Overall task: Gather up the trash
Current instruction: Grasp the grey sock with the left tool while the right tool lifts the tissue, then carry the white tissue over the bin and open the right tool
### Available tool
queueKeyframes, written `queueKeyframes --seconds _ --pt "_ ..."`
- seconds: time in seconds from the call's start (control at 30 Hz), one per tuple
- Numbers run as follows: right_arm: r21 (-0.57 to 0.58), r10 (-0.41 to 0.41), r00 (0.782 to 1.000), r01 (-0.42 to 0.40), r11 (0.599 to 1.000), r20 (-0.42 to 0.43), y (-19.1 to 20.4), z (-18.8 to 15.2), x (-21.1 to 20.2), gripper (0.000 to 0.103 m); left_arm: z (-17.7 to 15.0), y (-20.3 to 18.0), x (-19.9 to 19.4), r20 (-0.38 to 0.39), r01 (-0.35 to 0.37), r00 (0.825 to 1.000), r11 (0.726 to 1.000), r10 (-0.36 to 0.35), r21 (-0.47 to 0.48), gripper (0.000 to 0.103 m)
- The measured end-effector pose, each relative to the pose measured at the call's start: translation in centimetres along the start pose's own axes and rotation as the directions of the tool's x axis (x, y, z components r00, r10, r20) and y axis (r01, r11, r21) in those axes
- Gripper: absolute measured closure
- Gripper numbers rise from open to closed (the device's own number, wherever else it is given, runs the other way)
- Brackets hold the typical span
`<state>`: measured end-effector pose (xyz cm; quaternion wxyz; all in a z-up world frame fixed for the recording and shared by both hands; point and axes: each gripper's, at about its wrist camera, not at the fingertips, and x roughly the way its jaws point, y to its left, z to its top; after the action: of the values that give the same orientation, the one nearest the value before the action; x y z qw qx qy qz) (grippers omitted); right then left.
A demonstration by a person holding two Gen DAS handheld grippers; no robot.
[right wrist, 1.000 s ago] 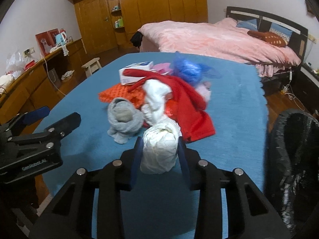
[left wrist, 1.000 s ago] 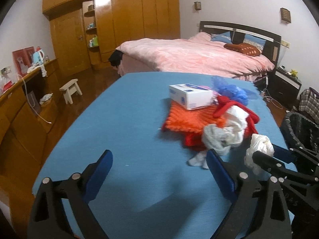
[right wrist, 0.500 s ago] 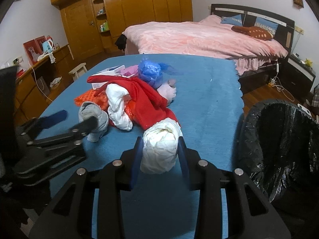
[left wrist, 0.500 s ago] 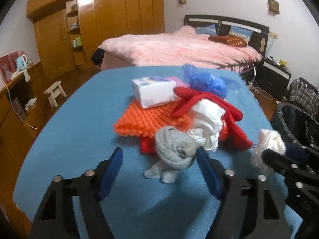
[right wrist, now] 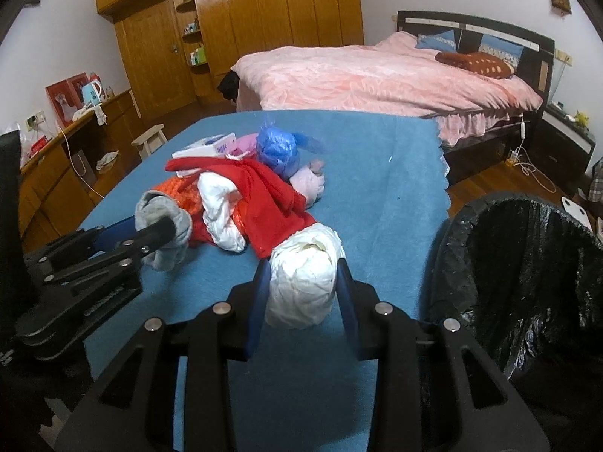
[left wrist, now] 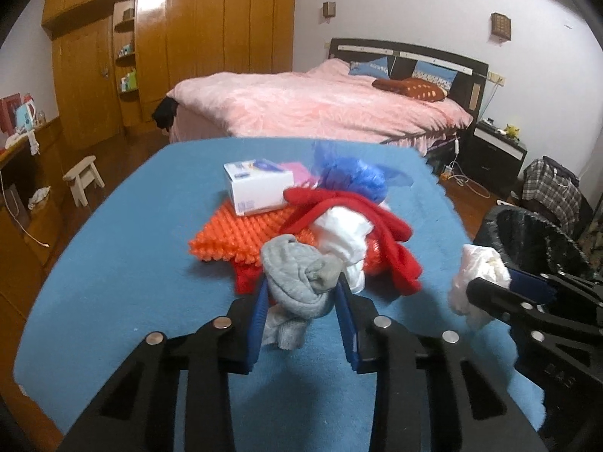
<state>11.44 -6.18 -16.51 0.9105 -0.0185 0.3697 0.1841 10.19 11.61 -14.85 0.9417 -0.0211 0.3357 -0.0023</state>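
On the blue-covered table (left wrist: 132,263) lies a pile: a red cloth (left wrist: 350,207), an orange nubbed mat (left wrist: 233,237), a white box (left wrist: 256,184), a blue plastic bag (left wrist: 354,177) and a white rag (left wrist: 343,233). A grey balled sock (left wrist: 294,263) sits at the pile's near edge. My left gripper (left wrist: 301,286) is closing on it, and both blue pads touch its sides. My right gripper (right wrist: 301,263) is shut on a white crumpled wad (right wrist: 305,282), held just above the table near its right edge. A black-lined trash bin (right wrist: 501,199) stands right beside it.
A pink-covered bed (left wrist: 320,113) stands beyond the table, with a dark nightstand (left wrist: 497,147) at its right. Wooden wardrobes (left wrist: 188,56) fill the back wall, and a low counter (right wrist: 56,173) and a small stool (left wrist: 83,177) are on the left.
My left gripper swung over to the grey sock and its jaws narrowed from wide open onto it. My right gripper carried the white wad rightward, bringing the bin into view.
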Motion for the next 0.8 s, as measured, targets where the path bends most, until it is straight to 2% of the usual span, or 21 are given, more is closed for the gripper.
queueKeyframes --seconds 0.23,0.43,0.63,0.8 --pt "0.027 -0.012 0.999 0.011 1.0 0.049 -1.3 0.5 -2.7 0.069 1.3 -1.6 -3.1 0.05 0.032 0.998 0.999 -0.033 0.027 0.069" --pt "0.065 -0.057 0.993 0.05 0.997 0.101 -3.6 1.2 -5.6 0.069 2.7 -4.3 -4.2 0.076 0.093 0.992 0.994 -0.097 0.061 0.069" --pt "0.113 -0.137 0.982 0.123 0.986 0.13 -7.1 1.1 -8.2 0.068 3.5 -8.0 -4.1 0.076 0.161 0.983 0.981 -0.169 0.107 0.069" --pt "0.158 -0.222 0.967 0.202 0.967 0.123 -10.6 0.2 -9.9 0.068 4.1 -11.6 -3.7 0.074 0.219 0.97 0.964 -0.231 0.148 0.069"
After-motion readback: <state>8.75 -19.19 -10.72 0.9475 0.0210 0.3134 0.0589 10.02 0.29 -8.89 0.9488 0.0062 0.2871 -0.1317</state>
